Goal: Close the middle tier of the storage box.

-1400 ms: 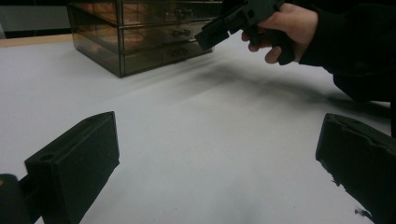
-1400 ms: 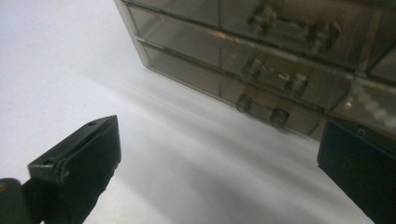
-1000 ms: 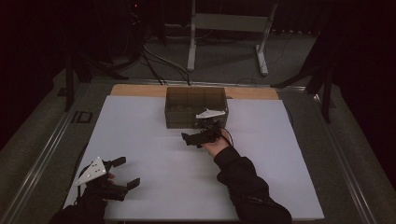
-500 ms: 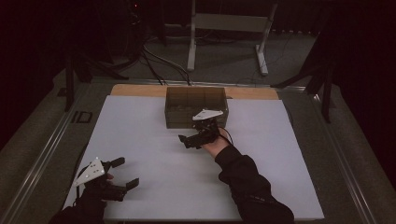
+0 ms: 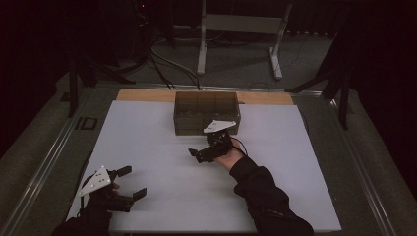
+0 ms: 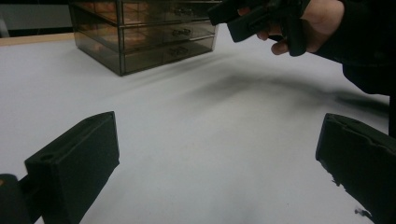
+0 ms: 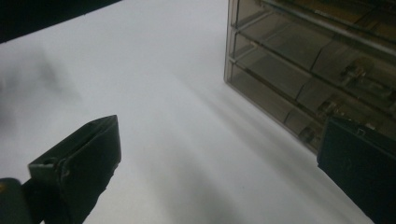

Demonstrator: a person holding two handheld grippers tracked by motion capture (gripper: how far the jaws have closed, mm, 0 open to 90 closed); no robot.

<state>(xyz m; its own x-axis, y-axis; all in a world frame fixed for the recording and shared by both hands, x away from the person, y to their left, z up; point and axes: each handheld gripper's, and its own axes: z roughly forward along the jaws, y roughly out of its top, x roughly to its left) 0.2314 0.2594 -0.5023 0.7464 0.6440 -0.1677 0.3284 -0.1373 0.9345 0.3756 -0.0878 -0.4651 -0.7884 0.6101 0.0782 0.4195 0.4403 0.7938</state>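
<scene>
The right tongs (image 5: 209,147) hovered just in front of the smoky transparent plastic drawer box (image 5: 206,112), which stood at the far middle of the white table (image 5: 157,147), near its wooden far edge. The box had several shallow drawers, one above another, and small things lay inside them, too blurred to name. The right hand (image 5: 227,156) held its tongs from behind, with the dark sleeve (image 5: 260,196) stretching forward from the near right side, the forearm lying diagonally over the table. The jaws pointed to the left and a little toward the box. In the right gripper view they were spread wide, with nothing between them, and the lower drawers of the box were close to the right jaw, but not touching it.

The left tongs (image 5: 132,183) were low over the near left corner of the table, well apart from the box. Their jaws were also spread wide and empty, pointing to the right. In the left gripper view, the box (image 6: 144,32) stood far ahead, and the right hand (image 6: 317,21) with its tongs was raised above the table beside it.
</scene>
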